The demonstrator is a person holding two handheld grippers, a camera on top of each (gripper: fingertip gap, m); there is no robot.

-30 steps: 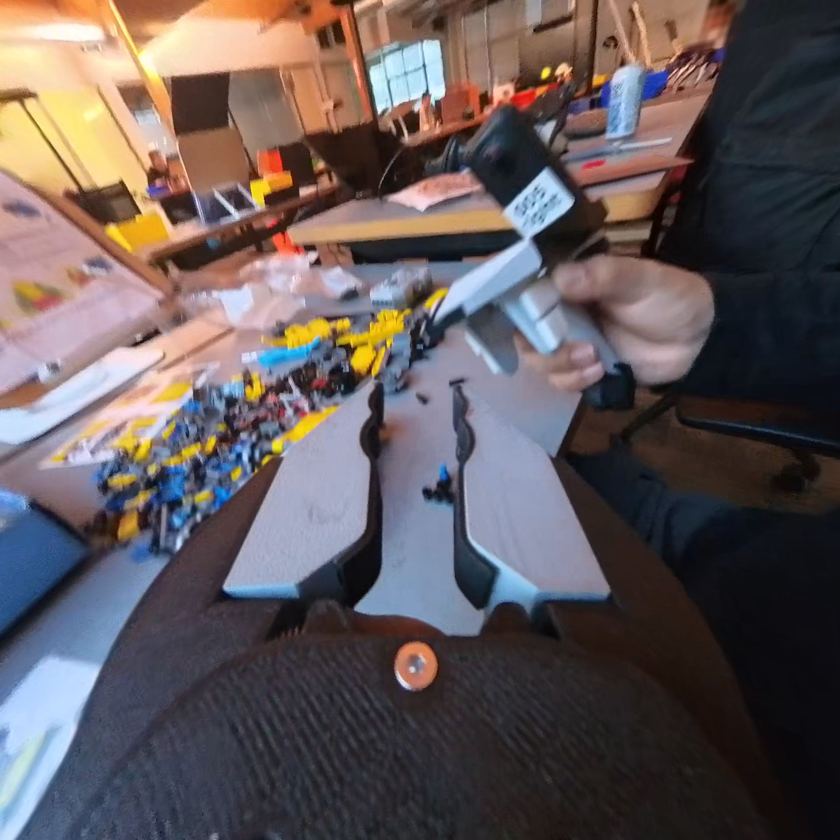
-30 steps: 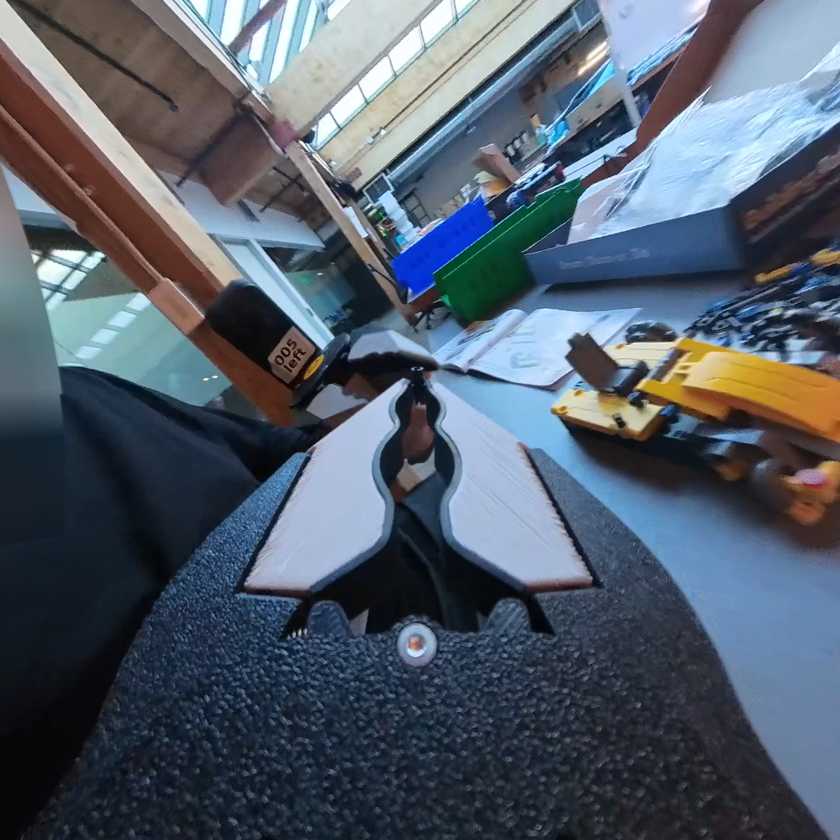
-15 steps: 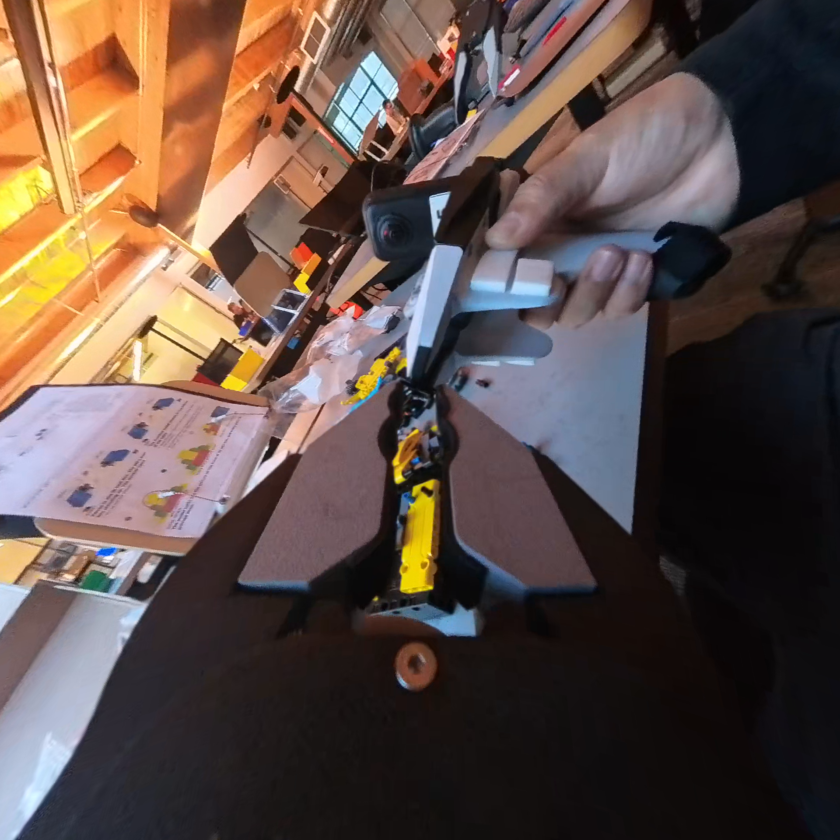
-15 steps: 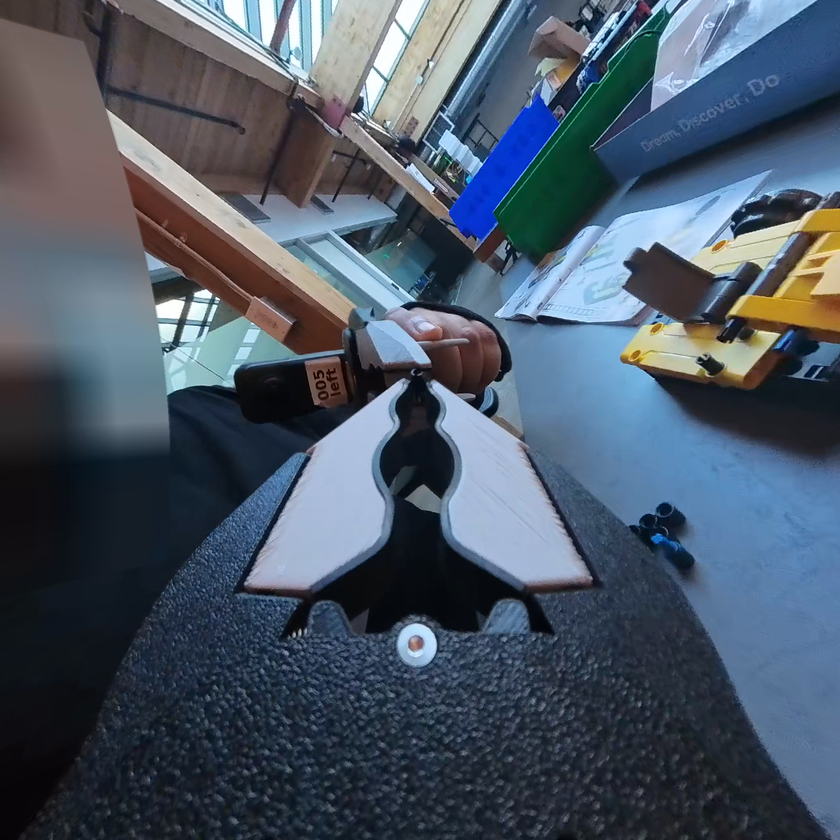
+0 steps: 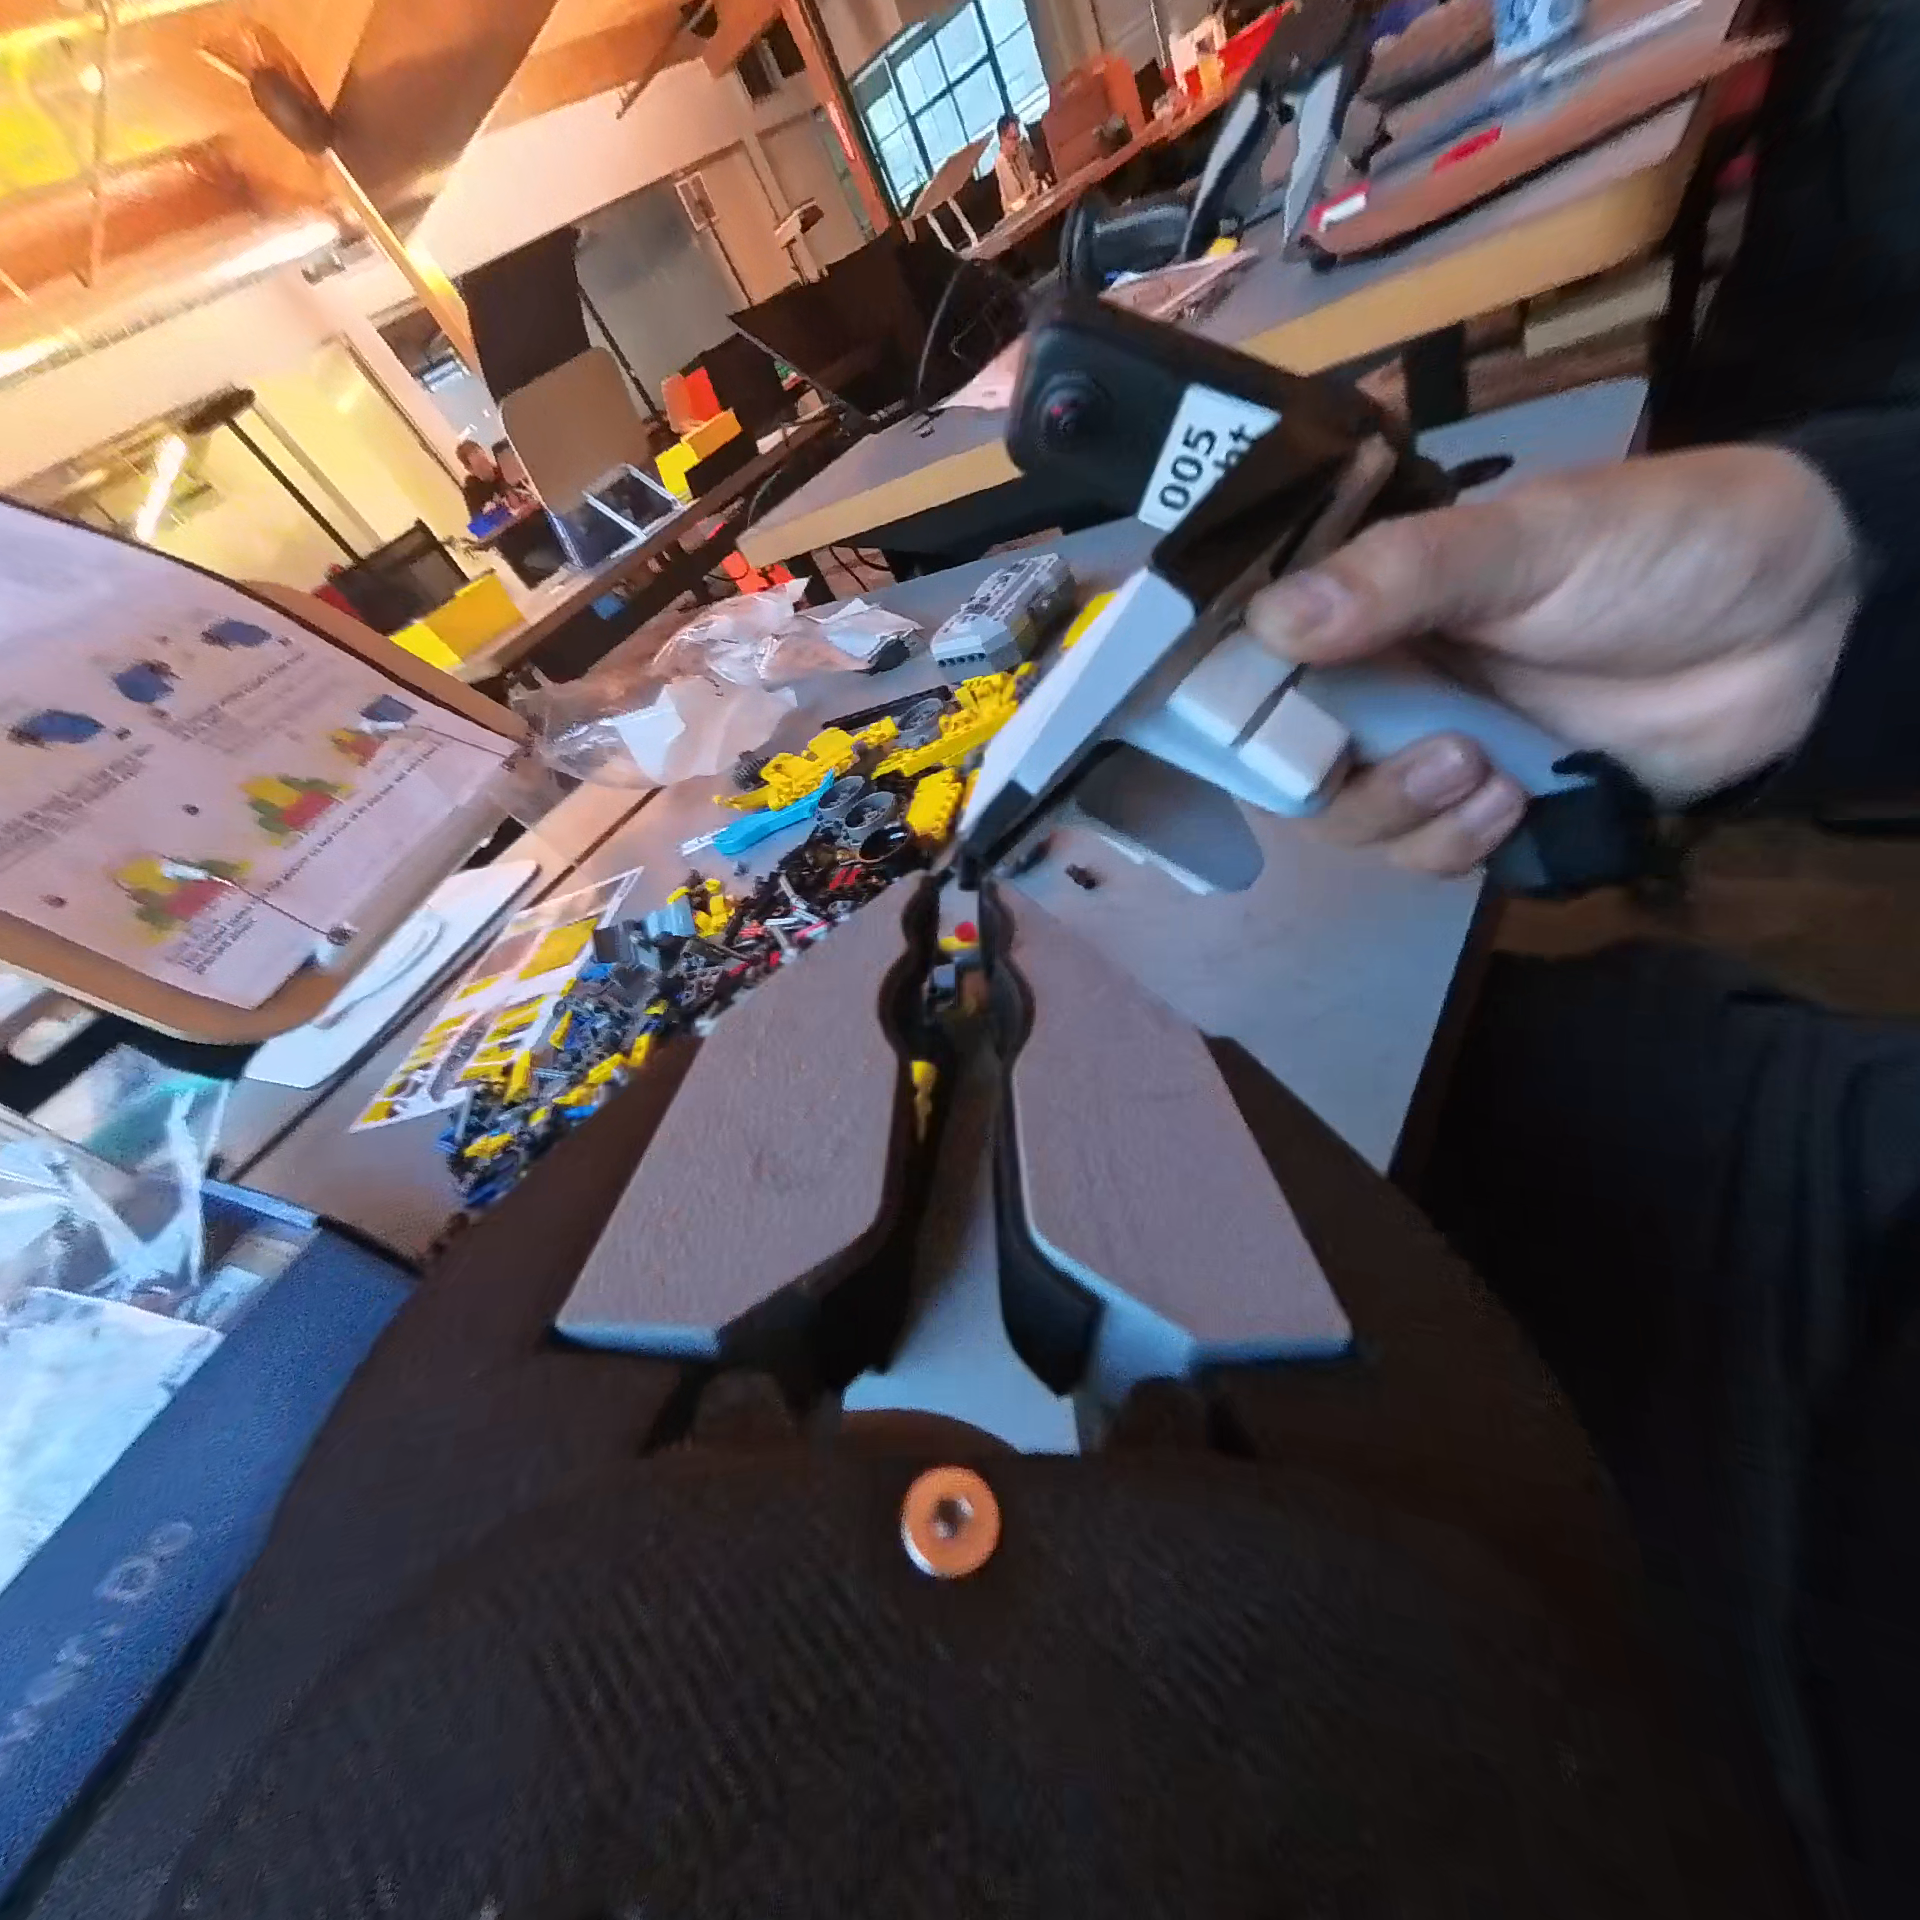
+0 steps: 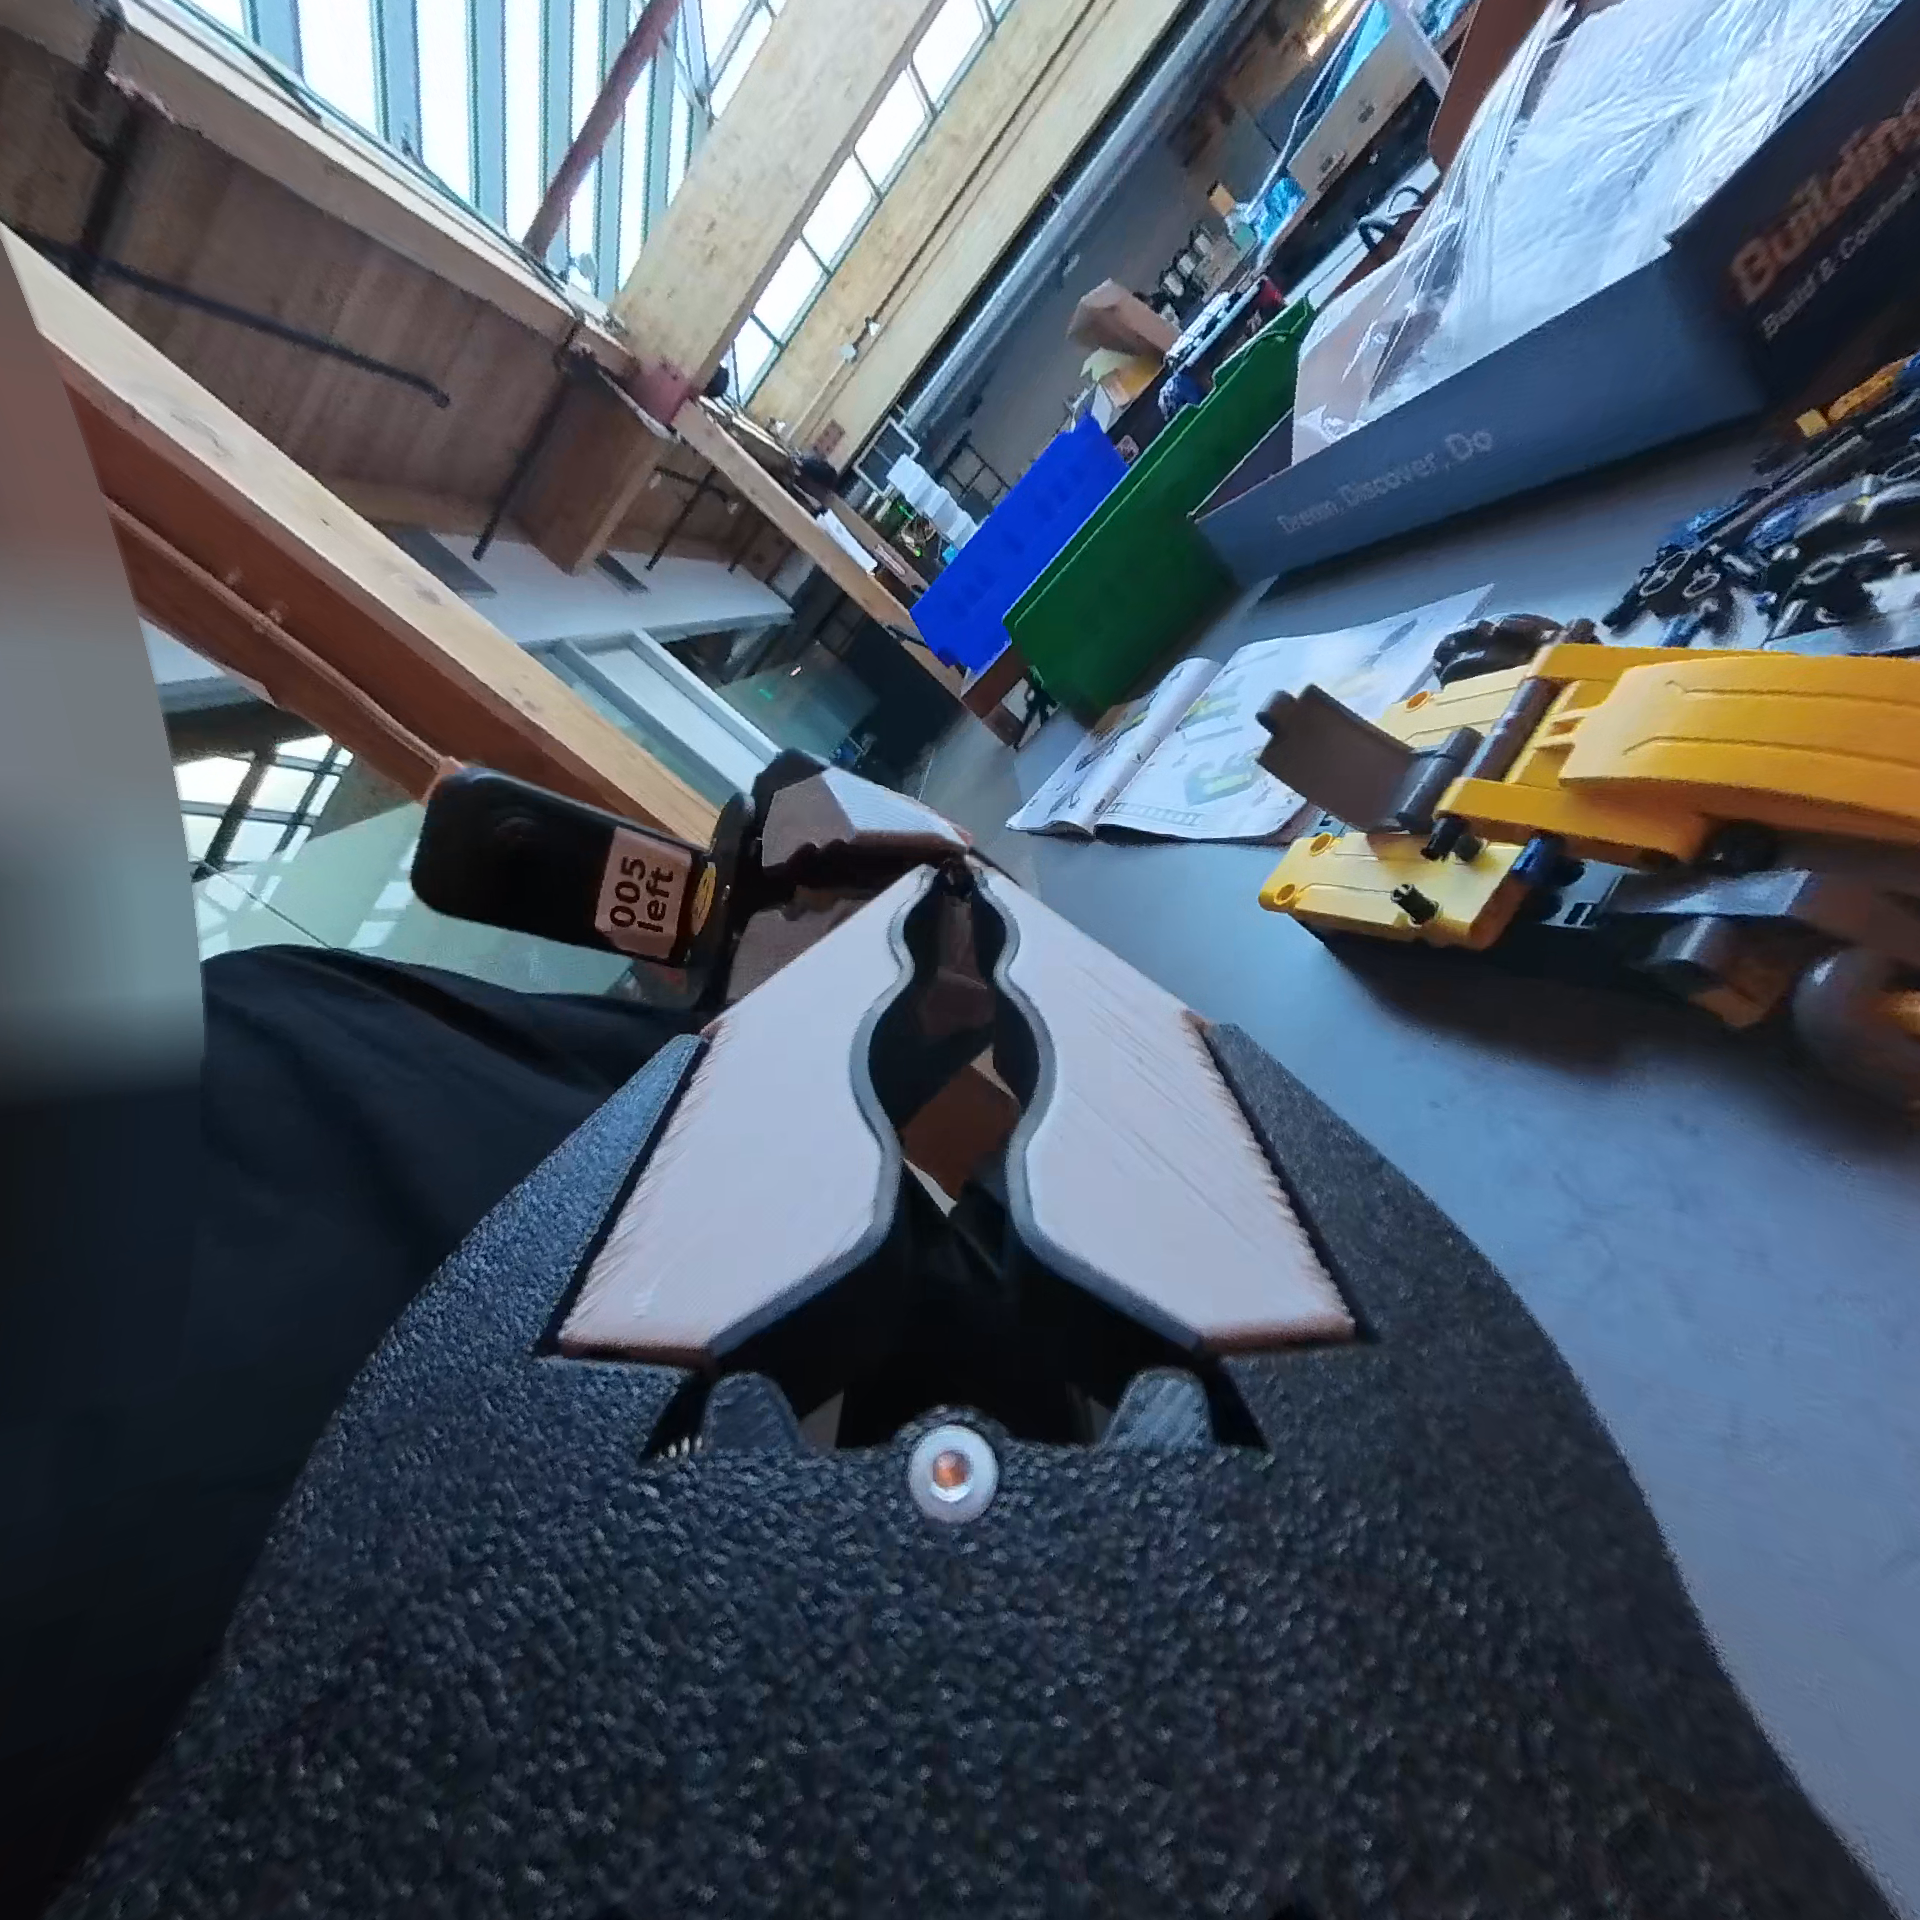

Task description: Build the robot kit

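Observation:
My left gripper [image 5: 957,896] has its jaws almost together, tip to tip with my right gripper [image 5: 971,860], which a hand [image 5: 1538,644] holds in from the right. A small black pin [image 5: 951,881] sits where the tips meet; both grippers seem to pinch it. In the right wrist view my right gripper [image 6: 961,885] is shut with the small black pin [image 6: 958,879] at its tips, and the left gripper [image 6: 852,831] meets it from the left. Both are above the grey table [image 5: 1299,987].
A pile of loose yellow, blue and black building pieces [image 5: 665,966] lies left of the grippers. A part-built yellow model [image 6: 1621,790] stands to the right. An instruction board [image 5: 208,790], an open booklet [image 6: 1195,748], a blue box [image 6: 1507,436] and plastic bags [image 5: 727,675] lie around.
My left gripper went from open to nearly shut and swung back over the table. The right gripper's tip came in to meet the left tips, still holding its pin.

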